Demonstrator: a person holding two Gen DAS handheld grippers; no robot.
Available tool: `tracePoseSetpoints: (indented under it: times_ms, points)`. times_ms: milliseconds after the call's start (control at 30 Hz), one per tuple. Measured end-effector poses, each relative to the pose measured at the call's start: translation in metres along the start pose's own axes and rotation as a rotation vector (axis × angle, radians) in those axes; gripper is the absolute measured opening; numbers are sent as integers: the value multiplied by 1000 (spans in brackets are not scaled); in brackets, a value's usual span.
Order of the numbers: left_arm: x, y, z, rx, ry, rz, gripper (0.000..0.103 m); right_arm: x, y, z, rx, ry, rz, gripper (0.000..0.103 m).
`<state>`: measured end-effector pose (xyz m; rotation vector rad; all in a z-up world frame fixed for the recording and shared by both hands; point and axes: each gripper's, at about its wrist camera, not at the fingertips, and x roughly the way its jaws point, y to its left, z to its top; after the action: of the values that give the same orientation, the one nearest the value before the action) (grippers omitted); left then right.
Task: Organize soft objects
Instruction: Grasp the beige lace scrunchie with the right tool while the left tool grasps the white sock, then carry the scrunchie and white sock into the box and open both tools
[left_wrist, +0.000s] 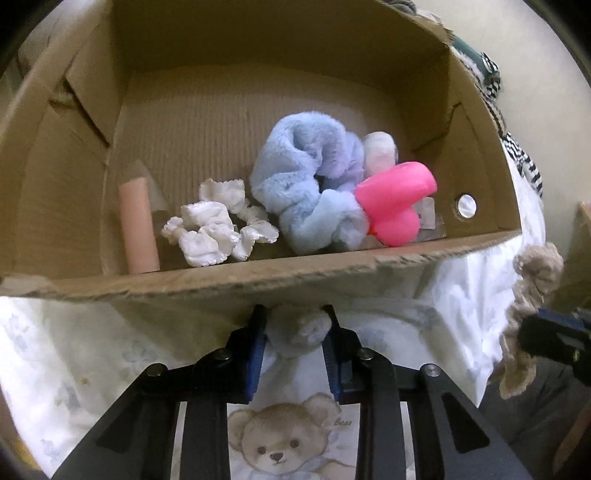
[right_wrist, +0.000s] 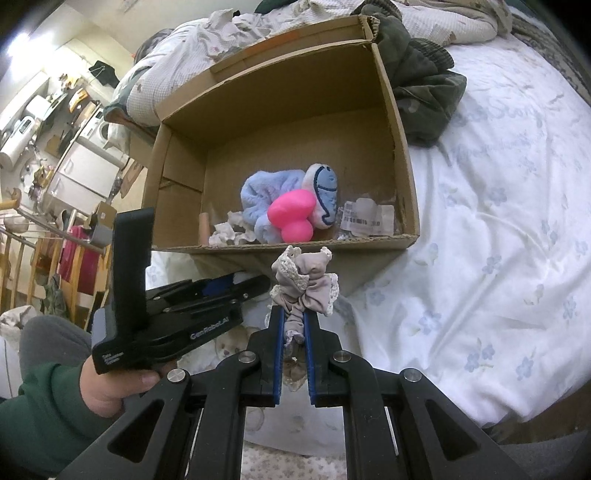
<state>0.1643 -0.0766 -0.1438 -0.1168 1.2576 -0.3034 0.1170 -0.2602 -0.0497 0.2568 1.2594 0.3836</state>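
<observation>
Lace-trimmed scrunchie (right_wrist: 303, 284) pinched in right claw (right_wrist: 294, 314) (left claw (left_wrist: 295, 325) clamping grey plush (left_wrist: 299, 328)), before cardboard box (right_wrist: 295, 254).

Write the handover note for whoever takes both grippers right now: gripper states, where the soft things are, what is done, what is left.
Left gripper: shut on a small blue-grey plush piece, just short of the box's near wall.
Right gripper: shut on a lace-trimmed scrunchie, held up in front of the box.
Already in the box: white scrunchie, blue plush, pink heart, pink cylinder.
Left to do: carry both held items over the wall and release them inside. The dark clothes behind the box probably are not part of the job.
</observation>
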Motion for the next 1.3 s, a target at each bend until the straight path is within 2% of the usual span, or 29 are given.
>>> tracePoseSetpoints:
  times_ms: [200, 300, 433, 733, 967, 1100, 1300]
  points:
    - [-22, -1, -17, -2, -6, 39, 25, 2, 2, 1, 1, -1, 7, 12]
    - [-34, -3, -25, -3, -20, 87, 26, 4, 7, 1, -12, -2, 13, 12]
    - [-52, 1, -30, -12, -68, 136, 25, 7, 13, 2, -21, -6, 33, 12]
    - [-119, -7, -32, 15, -191, 144, 26, 2, 25, 9, -24, -48, 108, 12]
    - [-157, -1, -1, -10, -269, 147, 26, -20, 35, 22, 1, -153, 195, 12]
    - [-166, 10, 16, -20, -298, 155, 26, -23, 39, 35, -11, -193, 220, 12]
    - [-161, 18, 40, -11, -312, 162, 26, -11, 38, 58, 2, -203, 234, 12]
